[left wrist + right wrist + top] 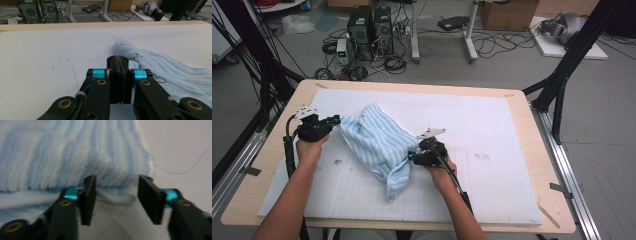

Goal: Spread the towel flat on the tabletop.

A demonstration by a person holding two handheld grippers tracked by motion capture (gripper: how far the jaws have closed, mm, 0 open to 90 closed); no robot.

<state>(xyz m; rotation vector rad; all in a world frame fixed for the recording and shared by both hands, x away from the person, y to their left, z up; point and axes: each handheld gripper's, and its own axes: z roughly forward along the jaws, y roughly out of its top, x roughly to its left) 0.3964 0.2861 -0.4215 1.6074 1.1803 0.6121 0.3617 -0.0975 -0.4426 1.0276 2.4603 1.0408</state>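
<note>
1. Right gripper view puts the right hand-held gripper (115,200) nearest: its jaws stand wide apart, holding nothing, with the folded edge of the towel (75,155) just ahead of the tips and partly between them.
2. From the high view, that right hand-held gripper (414,156) sits at the towel's right side, near the lower end; the towel (374,142) lies to its left, so I judge a short push forward and a close would take the edge.
3. The left hand-held gripper (332,120) is at the towel's upper left corner. In the left gripper view its jaws (120,65) are pressed together; a pinch of cloth between them cannot be made out, though the towel (175,75) begins right beside the tips.
4. The towel is light blue with white stripes, thick and fluffy, crumpled rather than flat. Its long axis runs diagonally from the upper left, by the left hand, down to a narrow tail near the desk's front.
5. It rests on a white foam mat (492,130) covering the wooden desk (539,150), left of centre.
6. Beyond the desk, computer towers (369,27) and cables lie on the floor.
</note>
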